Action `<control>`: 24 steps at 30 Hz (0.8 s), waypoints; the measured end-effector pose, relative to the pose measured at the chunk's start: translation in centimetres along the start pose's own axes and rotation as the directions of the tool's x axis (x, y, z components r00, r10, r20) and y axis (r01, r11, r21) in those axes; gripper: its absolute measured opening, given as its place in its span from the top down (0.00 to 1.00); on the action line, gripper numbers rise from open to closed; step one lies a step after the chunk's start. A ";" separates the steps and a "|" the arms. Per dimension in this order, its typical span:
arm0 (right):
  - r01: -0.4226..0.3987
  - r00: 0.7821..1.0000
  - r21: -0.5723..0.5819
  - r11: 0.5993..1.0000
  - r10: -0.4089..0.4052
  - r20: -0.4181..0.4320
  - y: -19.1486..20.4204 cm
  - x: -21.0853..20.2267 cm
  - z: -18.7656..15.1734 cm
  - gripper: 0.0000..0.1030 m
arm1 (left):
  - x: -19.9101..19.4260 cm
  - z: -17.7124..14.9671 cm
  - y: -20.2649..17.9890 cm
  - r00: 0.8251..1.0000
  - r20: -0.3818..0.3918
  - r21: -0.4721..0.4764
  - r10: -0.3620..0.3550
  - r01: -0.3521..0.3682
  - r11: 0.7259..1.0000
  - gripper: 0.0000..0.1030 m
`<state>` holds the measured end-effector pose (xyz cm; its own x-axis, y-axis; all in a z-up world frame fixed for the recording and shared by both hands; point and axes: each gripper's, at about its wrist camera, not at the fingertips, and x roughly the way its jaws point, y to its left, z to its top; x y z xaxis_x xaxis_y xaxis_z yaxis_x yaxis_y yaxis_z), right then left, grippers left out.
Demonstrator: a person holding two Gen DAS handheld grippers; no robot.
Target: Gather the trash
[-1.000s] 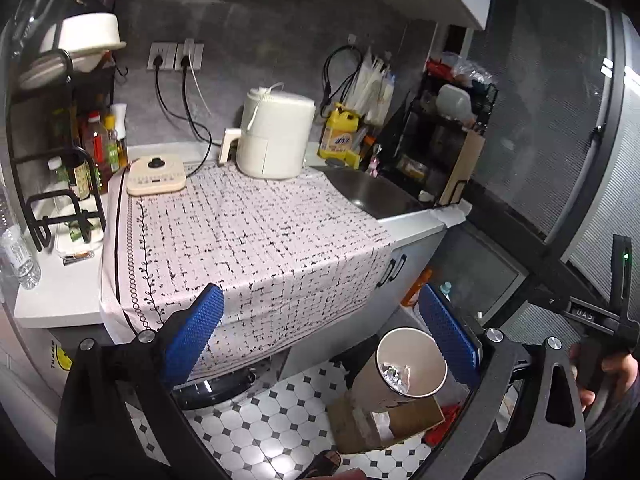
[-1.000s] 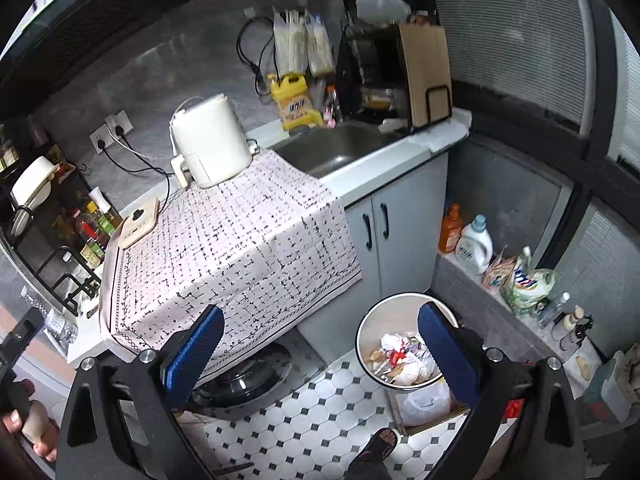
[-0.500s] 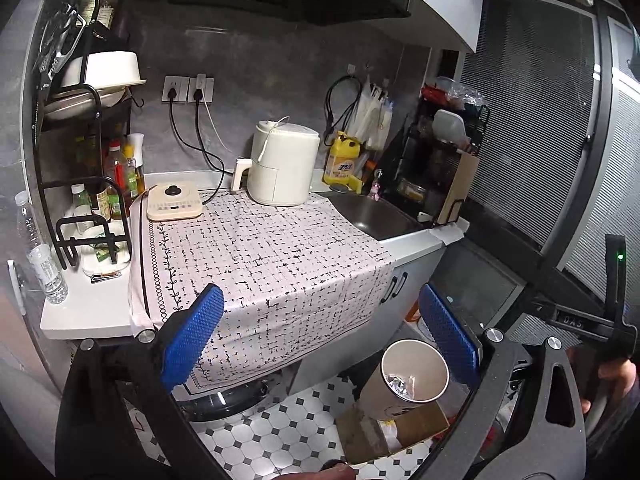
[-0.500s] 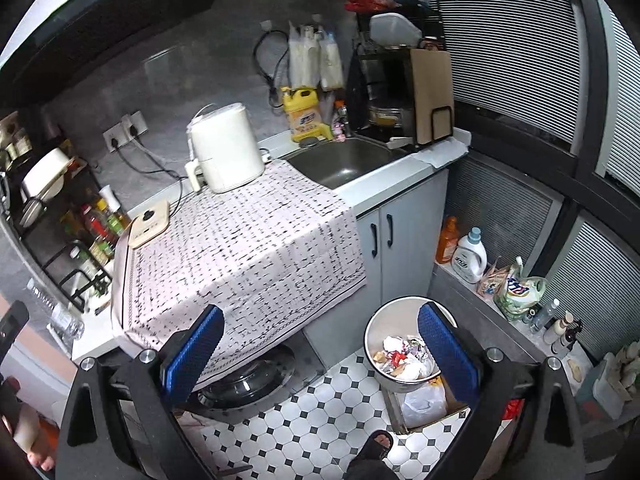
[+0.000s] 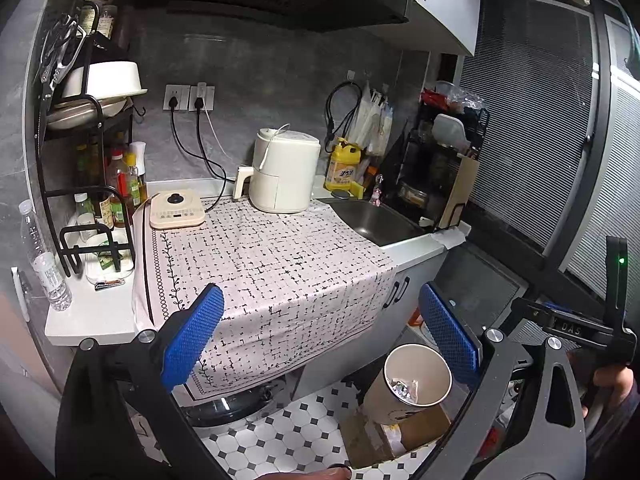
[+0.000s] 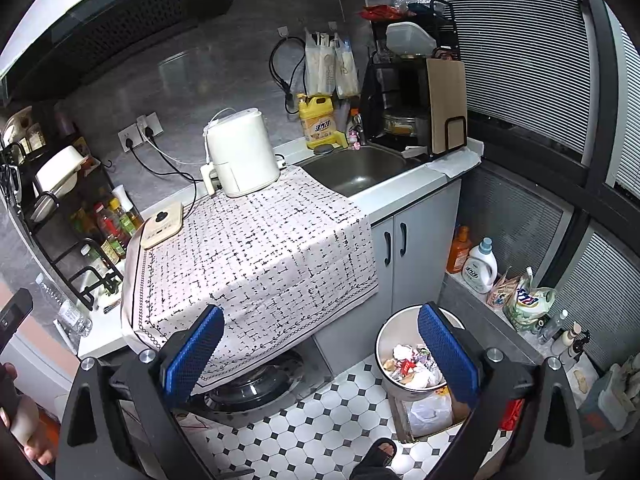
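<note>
A white trash bin (image 6: 412,364) full of crumpled wrappers stands on the tiled floor in front of the grey cabinet. It also shows in the left wrist view (image 5: 412,380), with foil scraps inside. My left gripper (image 5: 320,332) is open and empty, held in the air in front of the counter. My right gripper (image 6: 320,348) is open and empty, held above the floor, its right finger (image 6: 448,352) over the bin's rim. The patterned cloth (image 6: 256,256) on the counter carries no loose trash that I can see.
A white air fryer (image 5: 286,170) and a beige cooker panel (image 5: 176,210) sit at the back of the cloth. A steel sink (image 6: 356,168) lies to the right, a bottle rack (image 5: 96,200) to the left. A cardboard box (image 5: 392,436) sits under the bin. Detergent bottles (image 6: 480,266) line the floor ledge.
Both grippers have risen and tilted up, so the counter and bin sit lower in both views. Both stay open and empty.
</note>
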<state>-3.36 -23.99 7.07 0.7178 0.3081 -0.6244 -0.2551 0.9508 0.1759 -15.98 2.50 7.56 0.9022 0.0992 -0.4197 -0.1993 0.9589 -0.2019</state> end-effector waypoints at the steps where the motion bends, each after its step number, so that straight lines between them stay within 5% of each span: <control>1: 0.000 1.000 0.002 1.000 0.000 0.000 0.0 0.0 0.0 0.08 | 0.0 0.0 0.0 1.000 0.000 -0.001 0.001 -0.001 1.000 0.06; 24: -0.018 1.000 -0.006 1.000 0.018 -0.004 0.5 0.9 0.0 0.08 | 0.3 0.0 0.4 1.000 -0.004 0.005 0.009 -0.009 1.000 0.06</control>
<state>-2.82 -23.24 6.59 0.7108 0.3246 -0.6240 -0.2719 0.9450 0.1820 -15.78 2.92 7.41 0.8986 0.1071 -0.4254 -0.2060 0.9592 -0.1937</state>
